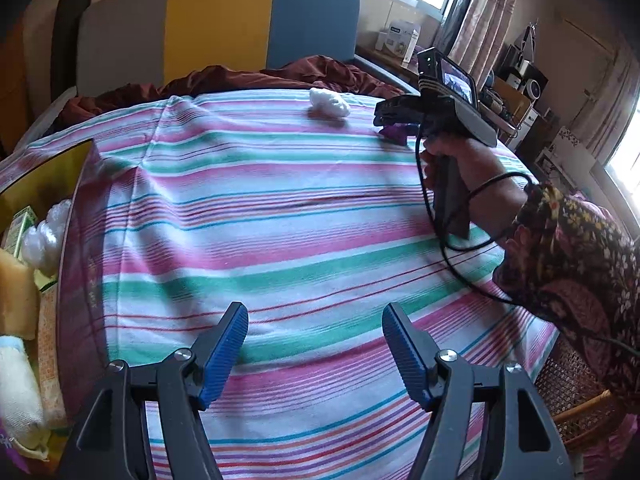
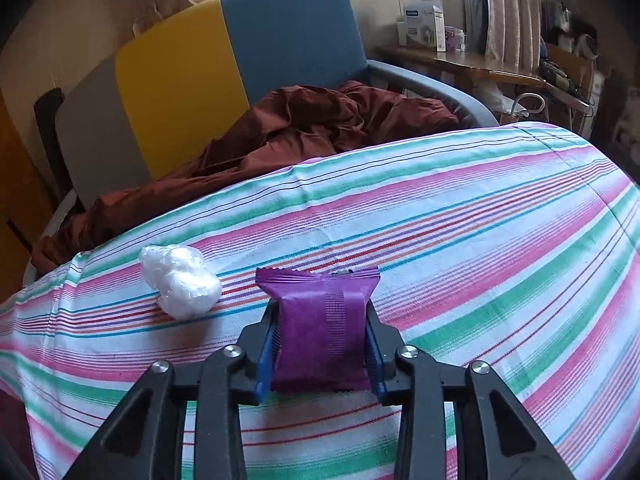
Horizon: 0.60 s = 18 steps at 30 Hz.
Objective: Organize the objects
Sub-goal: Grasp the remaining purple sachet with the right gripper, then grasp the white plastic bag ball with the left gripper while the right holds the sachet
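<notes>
While my right gripper clamps a purple foil snack packet between its blue pads, the packet sits low over the striped pink, green and white bedsheet. Just to its left on the sheet lies a crumpled white plastic-wrapped wad, apart from the packet. My left gripper hovers above the same sheet with its jaws spread wide and nothing between them. At the left wrist view's left edge stands a purple cardboard box with a gold lining, holding assorted items I cannot identify. A floral sleeve shows behind the right gripper's handle.
</notes>
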Motion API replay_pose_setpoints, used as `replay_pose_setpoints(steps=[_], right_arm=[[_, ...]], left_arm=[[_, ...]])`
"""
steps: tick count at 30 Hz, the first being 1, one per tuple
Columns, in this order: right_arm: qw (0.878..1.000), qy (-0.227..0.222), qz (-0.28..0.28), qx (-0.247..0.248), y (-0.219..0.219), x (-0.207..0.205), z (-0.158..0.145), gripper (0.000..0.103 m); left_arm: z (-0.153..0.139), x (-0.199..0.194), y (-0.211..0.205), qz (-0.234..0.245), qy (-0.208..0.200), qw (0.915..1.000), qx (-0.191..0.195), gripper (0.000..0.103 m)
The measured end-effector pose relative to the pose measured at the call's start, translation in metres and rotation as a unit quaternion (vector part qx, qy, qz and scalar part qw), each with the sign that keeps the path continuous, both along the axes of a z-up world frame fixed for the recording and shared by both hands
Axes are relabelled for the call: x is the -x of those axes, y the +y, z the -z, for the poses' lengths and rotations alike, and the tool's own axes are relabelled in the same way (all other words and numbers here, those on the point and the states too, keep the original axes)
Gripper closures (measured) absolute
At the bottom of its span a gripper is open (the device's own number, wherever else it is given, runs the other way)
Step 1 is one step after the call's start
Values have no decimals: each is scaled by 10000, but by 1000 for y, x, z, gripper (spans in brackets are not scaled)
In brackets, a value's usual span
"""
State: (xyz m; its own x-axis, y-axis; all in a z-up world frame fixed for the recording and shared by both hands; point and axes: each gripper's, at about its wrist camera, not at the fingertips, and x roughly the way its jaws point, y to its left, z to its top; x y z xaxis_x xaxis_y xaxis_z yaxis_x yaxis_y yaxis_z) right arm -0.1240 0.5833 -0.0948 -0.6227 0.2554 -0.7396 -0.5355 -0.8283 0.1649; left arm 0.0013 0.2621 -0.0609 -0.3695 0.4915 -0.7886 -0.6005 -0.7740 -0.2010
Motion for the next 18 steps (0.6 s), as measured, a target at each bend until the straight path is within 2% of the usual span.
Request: replay_pose_setpoints(steps=[5,11,15,18], right_arm=[[9999,-57,100,-84,4,-16,-4,68],[9949,-436,103,-900,10,-40,-11,68],[9970,-324,298,-641,26,-54,-5,68],[9978,-242,405,-470,32,-60,0,68]], left_arm=[[-5,4,12,69,61,9999,-47,32],[-12,23,36,8,79,9999,-122,32],[-17,49,59,-131,47,9996,-260,32],[-20,76,83,-273,176,9991,-255,32]])
